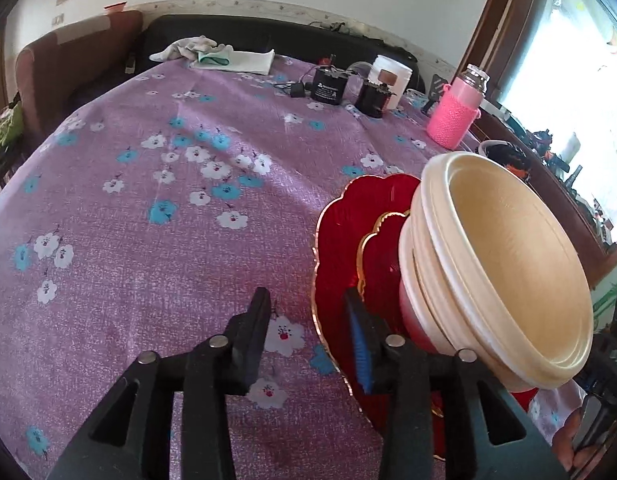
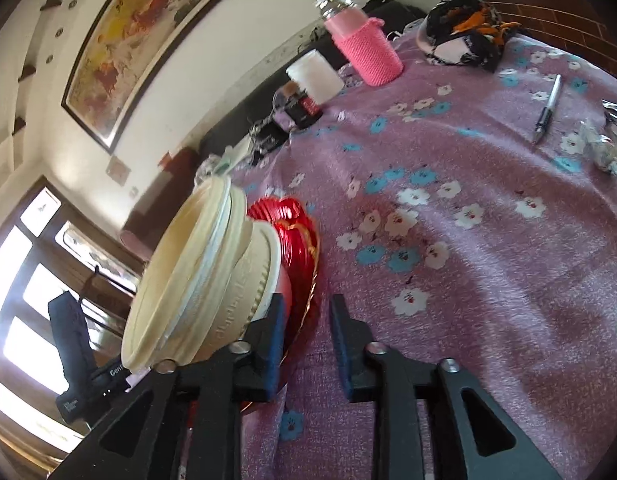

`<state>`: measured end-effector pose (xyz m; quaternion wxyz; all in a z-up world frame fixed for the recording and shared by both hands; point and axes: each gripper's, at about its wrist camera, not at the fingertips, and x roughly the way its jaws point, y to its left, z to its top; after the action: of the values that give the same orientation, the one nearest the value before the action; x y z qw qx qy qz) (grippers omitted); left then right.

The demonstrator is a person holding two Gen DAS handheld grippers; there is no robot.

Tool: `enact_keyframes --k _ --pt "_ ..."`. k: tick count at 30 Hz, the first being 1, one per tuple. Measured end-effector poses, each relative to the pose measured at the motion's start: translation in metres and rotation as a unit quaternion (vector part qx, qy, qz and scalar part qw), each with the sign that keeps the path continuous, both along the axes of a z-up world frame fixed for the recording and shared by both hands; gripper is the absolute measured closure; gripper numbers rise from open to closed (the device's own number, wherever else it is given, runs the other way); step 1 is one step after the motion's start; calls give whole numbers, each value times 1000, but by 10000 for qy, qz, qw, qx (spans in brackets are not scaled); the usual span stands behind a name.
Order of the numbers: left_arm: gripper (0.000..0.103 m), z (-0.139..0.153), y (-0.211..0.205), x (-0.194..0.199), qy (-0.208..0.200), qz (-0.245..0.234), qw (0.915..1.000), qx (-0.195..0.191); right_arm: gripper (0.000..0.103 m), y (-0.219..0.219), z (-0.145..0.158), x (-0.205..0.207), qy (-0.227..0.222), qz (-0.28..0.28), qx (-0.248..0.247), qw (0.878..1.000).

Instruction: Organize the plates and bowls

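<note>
**A:** Left wrist view. Where does the stack lie from the left gripper [image 1: 308, 316]?

**B:** At lower right of the frame. The cream bowls [image 1: 504, 268], nested one in another, sit on a small red plate [image 1: 382, 248], which rests on a larger red plate [image 1: 348, 216] with a gold scalloped rim, on the floral tablecloth [image 1: 168, 200]. The stack's axis leans toward the upper right, a lens effect as far as I can judge. The right-hand finger, with its blue pad, overlaps the large plate's near-left rim; the left-hand finger stands over bare cloth.

**A:** And the jaws?

**B:** Parted moderately, holding nothing. Whether the blue pad touches the rim, I cannot tell.

**A:** Right wrist view.

**B:** Mirrored. The same cream bowls [image 2: 192, 276] fill the lower left, the red plates [image 2: 296, 232] edge-on behind them. The right gripper [image 2: 308, 320] has its left-hand finger against the plate edge, just under the bowls; its right-hand finger is over cloth. Jaws apart, gripping nothing.

**A:** Which gripper is nearer?

**B:** Neither clearly; they flank the stack from opposite sides, each with only its inner finger at the rim. I judge that any lift turns on each claw shifting inward until the plate rim lies between its fingers.

**A:** Other items?

**B:** A pink-sleeved bottle [image 2: 364, 46] at upper centre, a pen [image 2: 548, 108] at upper right, both well apart from the stack.
</note>
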<state>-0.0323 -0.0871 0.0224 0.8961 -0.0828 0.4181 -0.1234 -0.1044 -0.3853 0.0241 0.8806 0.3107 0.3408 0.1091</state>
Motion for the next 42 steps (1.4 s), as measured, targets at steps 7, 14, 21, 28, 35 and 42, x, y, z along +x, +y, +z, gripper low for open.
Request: enact_keyframes --k 7,14,21,28,35,42 --pt "51 0 3 -1 -23 74 10000 -36 31 -12 8 -16 -520 -292 203 9980" --pt "17 6 5 -17 -203 142 9992 307 21 -5 15 -18 -530 -433 -138 9976" --pt "8 17 12 -59 -814 -166 9960 342 17 -3 16 -24 -471 -558 -357 9967" --pt "0 31 19 -95 -1807 -269 9832 59 16 -7 14 -46 -326 -916 -559 9937" --pt "0 35 7 -91 -1746 -385 9839 40 14 1 15 -71 -478 -1035 -1033 9881" --pt "0 32 11 -70 -1324 -142 9911 41 9 9 25 -84 -1011 -1152 -1334 9791"
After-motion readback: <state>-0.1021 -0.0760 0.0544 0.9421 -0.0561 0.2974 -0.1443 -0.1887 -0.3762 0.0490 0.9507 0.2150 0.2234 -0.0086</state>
